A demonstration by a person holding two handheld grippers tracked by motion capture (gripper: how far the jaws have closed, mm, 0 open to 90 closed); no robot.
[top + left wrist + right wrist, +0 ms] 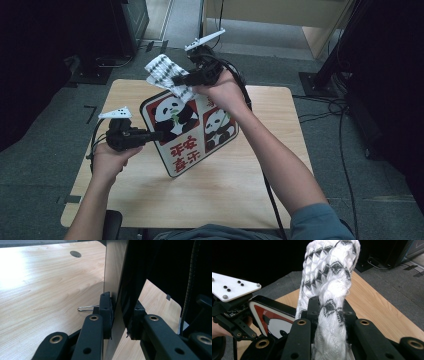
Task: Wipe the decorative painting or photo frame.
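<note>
A rounded sign board point(192, 130) printed with two pandas and red characters stands tilted over the wooden table point(225, 195). My left gripper point(155, 136) is shut on its left edge. In the left gripper view the pads clamp the thin board point(113, 270) from both sides, with the gripper point(121, 315) around it. My right gripper point(177, 80) is shut on a white cloth point(162, 70) with a black pattern, which it holds against the board's top edge. The right gripper view has the cloth point(329, 270) bunched between the jaws of the gripper point(329, 312), with the board point(274, 320) below left.
A thin metal wire loop point(86, 308) lies on the table point(50, 290) beside the board, and a round hole point(75, 253) sits farther off. Cables point(325, 107) run over the grey floor on the right. Dark cabinets point(60, 30) stand behind at the left.
</note>
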